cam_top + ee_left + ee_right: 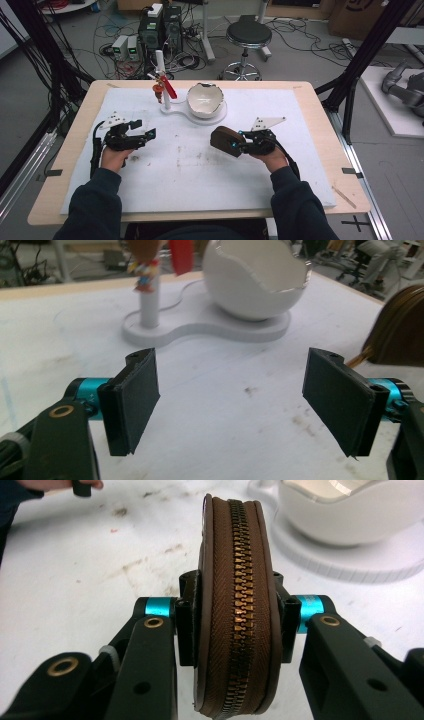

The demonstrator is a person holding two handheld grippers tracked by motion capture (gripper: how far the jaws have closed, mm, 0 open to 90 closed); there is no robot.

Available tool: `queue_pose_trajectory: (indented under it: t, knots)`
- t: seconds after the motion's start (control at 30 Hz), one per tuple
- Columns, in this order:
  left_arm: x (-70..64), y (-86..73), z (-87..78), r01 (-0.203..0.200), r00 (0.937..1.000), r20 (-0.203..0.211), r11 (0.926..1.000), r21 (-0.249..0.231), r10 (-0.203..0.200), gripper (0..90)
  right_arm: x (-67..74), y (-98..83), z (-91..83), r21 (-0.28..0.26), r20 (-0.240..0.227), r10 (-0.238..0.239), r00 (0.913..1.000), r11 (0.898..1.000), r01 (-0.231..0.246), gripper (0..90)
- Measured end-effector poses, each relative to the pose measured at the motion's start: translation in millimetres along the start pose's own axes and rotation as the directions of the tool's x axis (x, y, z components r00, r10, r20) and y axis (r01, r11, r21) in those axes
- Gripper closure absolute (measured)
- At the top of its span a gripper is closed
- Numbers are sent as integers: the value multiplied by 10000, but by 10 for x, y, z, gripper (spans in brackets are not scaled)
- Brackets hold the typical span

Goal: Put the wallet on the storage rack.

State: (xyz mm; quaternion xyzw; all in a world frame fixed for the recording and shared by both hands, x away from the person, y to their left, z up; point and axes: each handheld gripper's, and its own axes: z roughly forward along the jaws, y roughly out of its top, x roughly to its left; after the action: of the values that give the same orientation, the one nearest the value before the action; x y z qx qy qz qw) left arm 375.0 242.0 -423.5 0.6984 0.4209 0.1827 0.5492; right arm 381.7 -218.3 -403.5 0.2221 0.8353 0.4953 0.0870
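Pinching brown zip pouch (235,610) edge-up, right gripper (246,144) should keep pressure even; left gripper (240,405) jaws spread, empty, ready for zipper.

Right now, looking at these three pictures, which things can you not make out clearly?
- Inside of the brown zipped pouch: closed, and clamped in the right hand-held gripper.
- Pouch in the left gripper view: cut off by the right edge.
- Bottom of the white egg-shaped bowl: hidden by its own jagged rim in the high view.
- Small red and coloured items on the white post: too small in the high view, blurred and cropped in the left gripper view.
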Motion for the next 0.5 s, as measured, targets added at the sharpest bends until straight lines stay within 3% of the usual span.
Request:
queue_pose_trajectory:
  t: [0.07,0.13,0.3,0.5]
  knots:
    - [47,-12,-2,236,9996,-171,9997,67,-234,225,0,59,-18,-180,52,-43,10000,9998,44,648]
    - [61,-14,-15,229,9988,-426,9997,101,-224,225,-18,117,-18,-300,161,-146,9998,9994,150,648]
    - [77,7,-56,280,9991,-313,9992,-290,-289,230,-101,347,20,-400,370,-373,9986,9984,388,648]
    - [110,48,-140,-354,9988,-360,9990,-291,343,230,-220,672,80,-544,373,-850,9957,9947,869,648]
